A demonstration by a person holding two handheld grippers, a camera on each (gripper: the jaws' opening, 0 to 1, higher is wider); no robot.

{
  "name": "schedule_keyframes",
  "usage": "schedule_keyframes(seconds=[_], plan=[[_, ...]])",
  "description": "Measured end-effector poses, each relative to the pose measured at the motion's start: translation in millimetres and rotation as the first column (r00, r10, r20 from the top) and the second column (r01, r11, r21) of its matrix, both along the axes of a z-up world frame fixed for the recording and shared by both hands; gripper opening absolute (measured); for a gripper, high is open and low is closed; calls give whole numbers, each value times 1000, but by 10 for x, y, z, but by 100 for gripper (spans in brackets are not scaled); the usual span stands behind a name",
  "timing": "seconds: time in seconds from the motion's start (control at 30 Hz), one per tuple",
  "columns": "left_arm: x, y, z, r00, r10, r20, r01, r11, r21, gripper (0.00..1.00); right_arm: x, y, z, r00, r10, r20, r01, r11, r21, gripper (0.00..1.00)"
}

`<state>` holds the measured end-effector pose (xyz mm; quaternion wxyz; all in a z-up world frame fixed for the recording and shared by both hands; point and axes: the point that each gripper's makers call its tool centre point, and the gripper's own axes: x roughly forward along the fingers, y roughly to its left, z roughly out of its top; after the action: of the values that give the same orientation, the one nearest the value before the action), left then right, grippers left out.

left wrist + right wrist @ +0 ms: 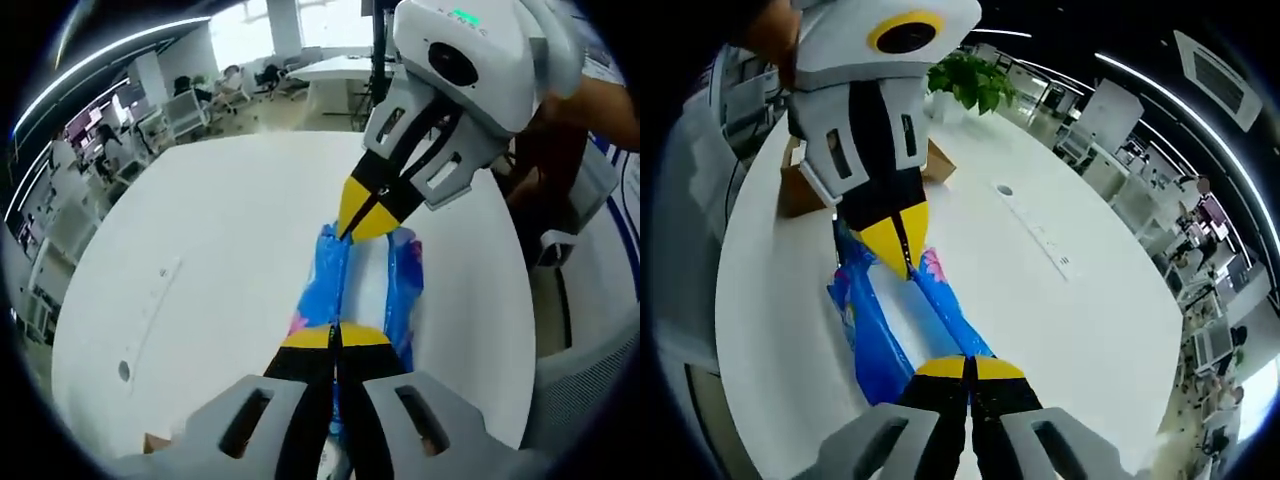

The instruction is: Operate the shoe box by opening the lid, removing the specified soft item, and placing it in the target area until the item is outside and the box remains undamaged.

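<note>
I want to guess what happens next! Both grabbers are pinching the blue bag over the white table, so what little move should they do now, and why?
Probably lower it onto the table and let go: the left gripper and right gripper each pinch an end of the blue bag, already outside the cardboard box.

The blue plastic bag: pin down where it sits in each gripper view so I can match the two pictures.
Left gripper view: the blue plastic bag lies lower centre on the white table, stretched between the left gripper below and the right gripper above.
Right gripper view: the bag lies lower centre-left, between the right gripper below and the left gripper above.
Shared landmark: the table's cable grommet.
</note>
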<state>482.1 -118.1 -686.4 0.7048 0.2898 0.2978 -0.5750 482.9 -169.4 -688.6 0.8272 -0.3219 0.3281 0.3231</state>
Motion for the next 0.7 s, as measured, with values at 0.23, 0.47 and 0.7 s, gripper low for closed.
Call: schedule_keyframes(seconds=[0.23,0.47,0.7], plan=[[62,-21,-217,1000,14,-6,-14,1000,11,0,49,-34,-221,1000,4,-26,-4,1000,-13,0],[75,-29,-414,1000,16,-14,-16,1000,18,0,53,-48,-413,999,0,-46,-1,1000,-21,0],[148,-56,-497,998,47,-48,-47,999,0,0,76,-79,-508,999,-3,-52,2,1000,-30,0]])
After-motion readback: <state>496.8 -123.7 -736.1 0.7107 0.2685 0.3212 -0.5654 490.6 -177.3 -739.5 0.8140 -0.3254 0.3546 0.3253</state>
